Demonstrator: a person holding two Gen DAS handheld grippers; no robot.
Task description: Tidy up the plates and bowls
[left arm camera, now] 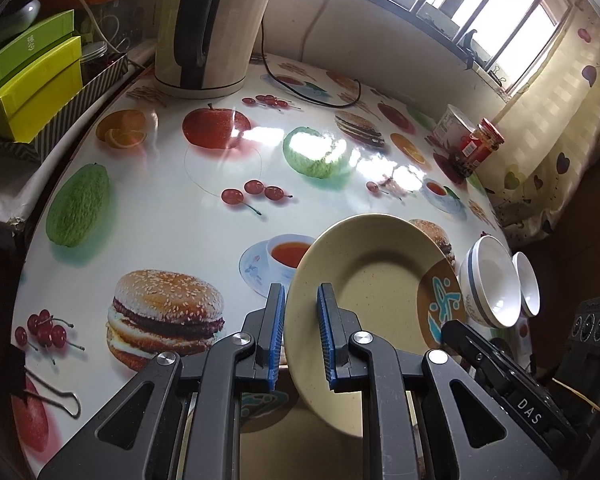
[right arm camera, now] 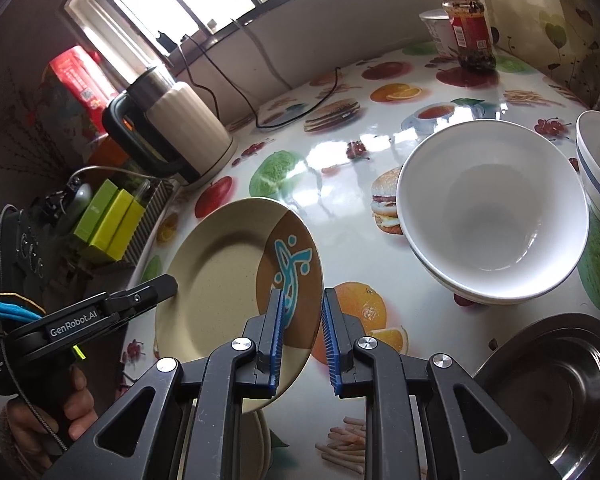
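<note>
Beige plate (left arm camera: 364, 280) is pinched at its rim between the narrow blue pads of the left gripper (left arm camera: 300, 340); the plate is held tilted, clear of the table (left arm camera: 172, 216). Its opposite edge, the brown part with a blue motif, is gripped by the right gripper (right arm camera: 302, 340), jaws likewise narrow, rim seen between the pads (right arm camera: 278, 340). The plate is thus carried by both grippers at once.

Directly under the right gripper, the pale rim of more stacked plates (right arm camera: 260, 444) is glimpsed; how many cannot be told. Just to the right of that gripper and below, a steel dish (right arm camera: 560, 392) is noted on the table.

A hand (right arm camera: 44, 420) is seen low and to the left of the right gripper, around the handle of the left one.

Ahead and right of the right gripper, a large white bowl (right arm camera: 496, 216) is seen nested in another; a blue-rimmed bowl (right arm camera: 598, 168) stands just beyond it at the frame edge.

Further ahead to the left, a cream kettle (right arm camera: 180, 128) with black handle is noted; left of it, green boxes (right arm camera: 108, 220). Farthest ahead right, a red-labelled jar (right arm camera: 470, 30) beside a white tub (right arm camera: 436, 30), near the curtain.
</note>
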